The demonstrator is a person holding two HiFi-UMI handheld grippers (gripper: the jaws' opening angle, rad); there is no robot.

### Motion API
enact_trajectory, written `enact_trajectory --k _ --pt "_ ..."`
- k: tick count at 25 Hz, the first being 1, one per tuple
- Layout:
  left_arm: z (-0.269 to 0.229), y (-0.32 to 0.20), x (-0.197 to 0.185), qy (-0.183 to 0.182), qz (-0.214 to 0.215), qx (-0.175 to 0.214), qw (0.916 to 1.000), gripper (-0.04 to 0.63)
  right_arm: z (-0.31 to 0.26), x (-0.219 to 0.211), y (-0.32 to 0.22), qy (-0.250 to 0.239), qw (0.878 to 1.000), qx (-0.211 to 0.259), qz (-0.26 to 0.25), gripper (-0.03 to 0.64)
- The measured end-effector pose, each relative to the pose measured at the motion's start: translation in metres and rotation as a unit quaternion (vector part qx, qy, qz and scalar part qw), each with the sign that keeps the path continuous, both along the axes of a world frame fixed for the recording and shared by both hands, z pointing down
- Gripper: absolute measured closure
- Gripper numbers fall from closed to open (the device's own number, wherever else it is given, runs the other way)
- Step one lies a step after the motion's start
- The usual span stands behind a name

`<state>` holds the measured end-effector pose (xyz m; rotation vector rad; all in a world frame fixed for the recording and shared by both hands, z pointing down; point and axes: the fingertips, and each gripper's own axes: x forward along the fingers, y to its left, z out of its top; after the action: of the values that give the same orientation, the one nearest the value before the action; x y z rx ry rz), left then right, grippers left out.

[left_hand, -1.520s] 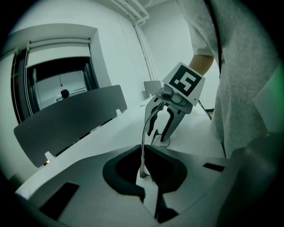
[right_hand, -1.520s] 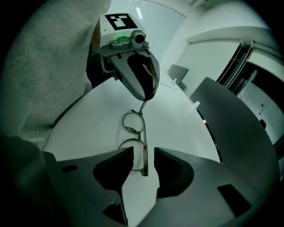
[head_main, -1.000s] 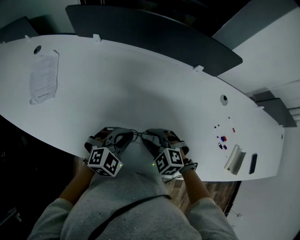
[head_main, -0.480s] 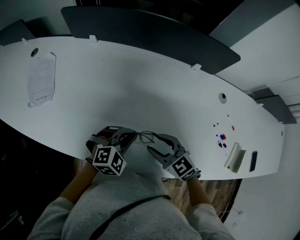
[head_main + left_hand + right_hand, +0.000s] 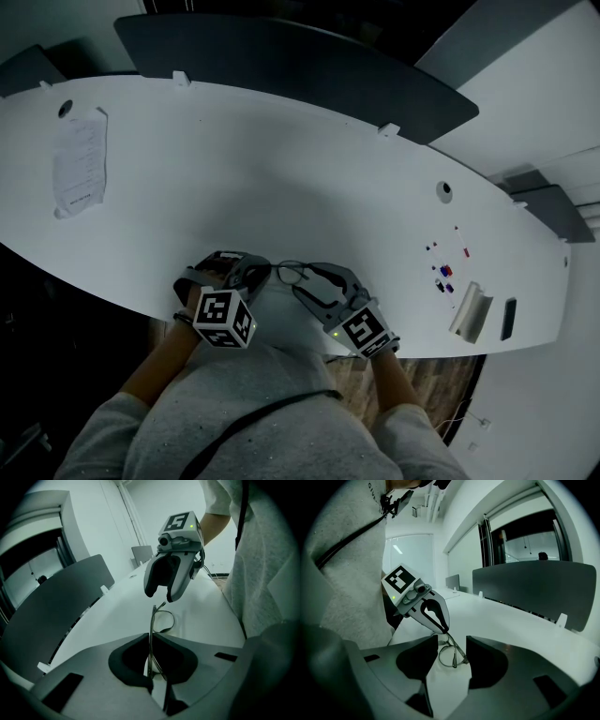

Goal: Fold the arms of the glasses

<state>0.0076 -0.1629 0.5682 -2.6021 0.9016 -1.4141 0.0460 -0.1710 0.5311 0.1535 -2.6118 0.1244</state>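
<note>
white worktop point(image 5: 281, 169), smooth and matt, curves across the frame, its near edge against the person's grey flecked top point(image 5: 244, 403). at that lower-centre edge the left tongs point(image 5: 258, 272) are clamped on the glasses point(image 5: 289, 272). the thin wire frame is pinched edge-on between their dark pads, and one rounded lens rim sticks out low over the surface. the right tongs point(image 5: 314, 281) have just been opening and now stand wide with nothing gripped. a second ago their tips met the left ones on the frame; now they sit drawn off toward the lower right, just beside it. i read that as a let-go after working one arm. in the right gripper view a straight wire seems to lie along the lens rims, so one arm may be folded in, but it is too fine to say for both. further right lie small coloured bits point(image 5: 445, 277), a pale curved holder point(image 5: 469, 314) and a dark slab point(image 5: 507, 321). at far left is a crumpled printed sheet point(image 5: 80, 159), and along the top a dark grey partition point(image 5: 281, 66).
</note>
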Motion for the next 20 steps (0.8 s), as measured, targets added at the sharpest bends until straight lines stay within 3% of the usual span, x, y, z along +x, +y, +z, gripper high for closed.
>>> enact_trajectory --k 7,15,20 --pt "0.003 0.002 0.001 -0.009 0.007 -0.005 0.9999 0.563 0.002 0.0 0.005 -0.003 1.0 -0.008 -0.006 0.419" --pt "0.0 0.002 -0.003 0.003 0.017 0.0 0.9998 0.561 0.014 -0.007 0.004 0.041 0.999 0.026 -0.005 0.43" --pt "-0.004 0.006 -0.005 0.032 0.007 -0.01 0.9994 0.491 0.021 -0.008 0.007 0.054 0.998 0.034 -0.01 0.433"
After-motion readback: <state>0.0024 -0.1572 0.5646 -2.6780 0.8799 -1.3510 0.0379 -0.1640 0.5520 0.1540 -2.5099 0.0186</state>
